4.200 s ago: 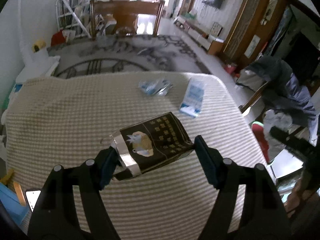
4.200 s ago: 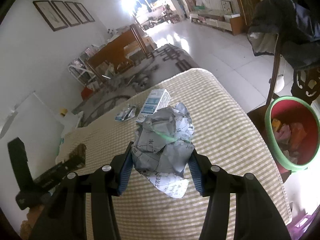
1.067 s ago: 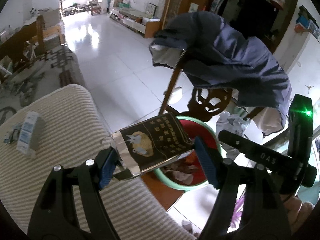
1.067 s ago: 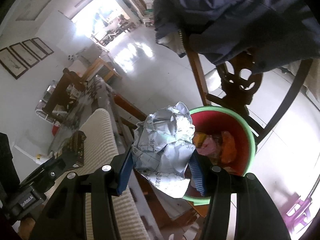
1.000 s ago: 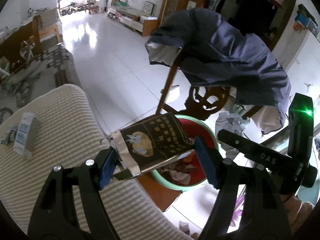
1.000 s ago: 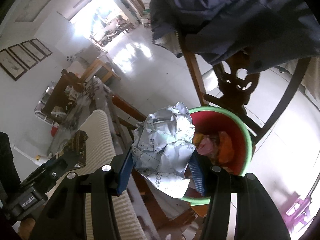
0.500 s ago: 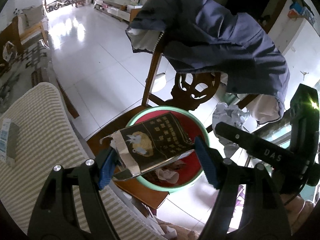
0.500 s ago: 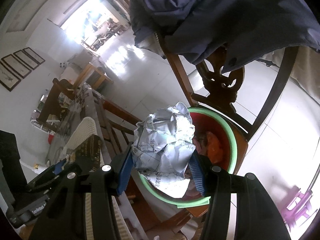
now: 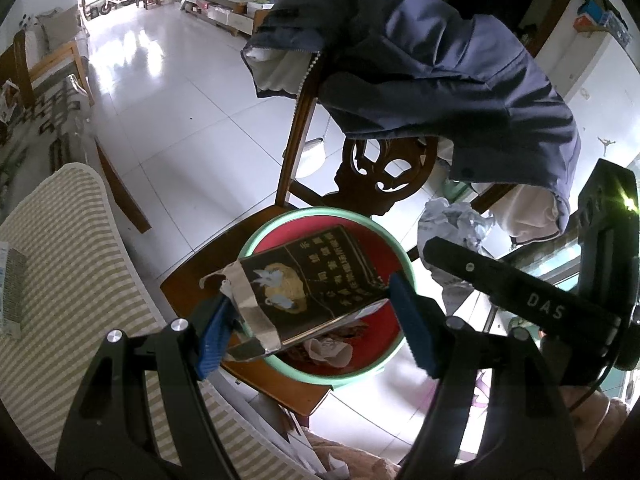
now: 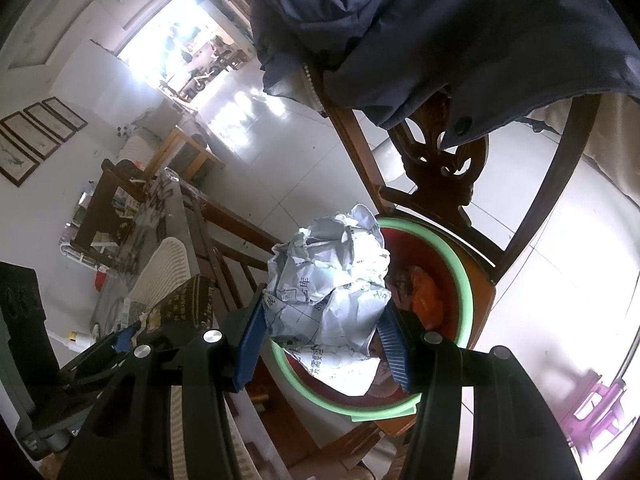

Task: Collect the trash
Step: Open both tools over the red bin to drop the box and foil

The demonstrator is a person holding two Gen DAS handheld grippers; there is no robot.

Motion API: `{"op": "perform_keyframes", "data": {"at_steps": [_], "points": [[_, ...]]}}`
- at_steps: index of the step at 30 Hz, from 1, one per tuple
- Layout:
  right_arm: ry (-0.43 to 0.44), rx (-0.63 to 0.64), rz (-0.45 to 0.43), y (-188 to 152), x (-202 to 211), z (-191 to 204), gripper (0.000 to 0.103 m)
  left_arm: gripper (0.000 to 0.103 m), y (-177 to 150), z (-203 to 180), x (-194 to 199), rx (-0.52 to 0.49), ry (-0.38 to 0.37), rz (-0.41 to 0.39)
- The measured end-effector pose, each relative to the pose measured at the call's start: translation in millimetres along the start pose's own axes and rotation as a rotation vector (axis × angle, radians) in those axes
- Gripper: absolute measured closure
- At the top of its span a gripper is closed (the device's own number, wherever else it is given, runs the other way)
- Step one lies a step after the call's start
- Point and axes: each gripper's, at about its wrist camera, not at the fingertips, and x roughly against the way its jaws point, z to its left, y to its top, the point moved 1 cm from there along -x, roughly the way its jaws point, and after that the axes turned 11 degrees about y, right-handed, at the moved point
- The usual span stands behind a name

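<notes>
From my left camera, the dark packet [image 9: 316, 280] covers much of the red basin [image 9: 372, 220], so I can't sort out the scraps beneath it. My right camera has the same trouble: the crumpled paper [image 10: 332, 280] hides the basin's [image 10: 464, 280] near side (only an orange lump shows past it). The jacket [image 10: 440, 20] runs off the top edge and buries the chair's [image 9: 384, 168] top rail. The small carton [image 9: 10, 280] on the striped cloth [image 9: 72, 260] is cut by the left edge. The print on paper and packet is too small for me to read.
</notes>
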Motion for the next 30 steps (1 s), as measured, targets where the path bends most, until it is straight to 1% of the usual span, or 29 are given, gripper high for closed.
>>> {"op": "perform_keyframes", "data": {"at_steps": [4, 5, 6, 7, 9, 10, 12, 16, 18, 20, 23, 26, 27, 29, 30], "points": [[-0.001, -0.009, -0.008, 1, 0, -1, 0.049, 0.032, 0, 0, 0, 0.001, -0.014, -0.002], [-0.001, -0.016, -0.016, 1, 0, -3, 0.046, 0.030, 0, 0, 0, 0.005, -0.017, -0.005], [0.002, -0.023, -0.021, 2, 1, -4, 0.044, 0.025, 1, 0, 0, 0.010, -0.028, -0.005], [0.003, -0.031, -0.026, 2, 1, -5, 0.042, 0.023, 1, 0, 0, 0.014, -0.035, -0.006], [0.001, -0.044, -0.041, 2, 2, -8, 0.032, 0.020, 1, 1, 2, 0.022, -0.041, -0.015], [-0.001, -0.047, -0.048, 2, 3, -9, 0.030, 0.020, 1, 2, 3, 0.022, -0.042, -0.017], [-0.006, -0.051, -0.053, 1, 3, -9, 0.029, 0.017, 1, 3, 5, 0.024, -0.041, -0.023], [-0.005, -0.048, -0.056, 0, 3, -2, 0.029, 0.017, -2, 11, 10, 0.027, -0.025, -0.041], [-0.001, -0.038, -0.055, -1, 0, 5, 0.029, 0.017, -5, 25, 17, 0.037, 0.008, -0.064], [0.006, -0.027, -0.047, -2, -4, 13, 0.029, 0.017, -8, 47, 24, 0.061, 0.053, -0.086], [0.021, -0.006, -0.028, -7, -16, 30, 0.029, 0.016, -14, 102, 36, 0.141, 0.171, -0.116], [0.038, 0.023, 0.006, -17, -32, 55, 0.029, 0.015, -27, 179, 47, 0.259, 0.309, -0.115], [0.041, 0.030, 0.015, -20, -37, 61, 0.029, 0.014, -35, 216, 52, 0.314, 0.367, -0.104], [0.048, 0.050, 0.042, -30, -48, 79, 0.029, 0.014, -45, 260, 57, 0.378, 0.429, -0.092], [0.050, 0.056, 0.050, -33, -52, 85, 0.029, 0.014, -53, 292, 59, 0.417, 0.467, -0.079]]}}
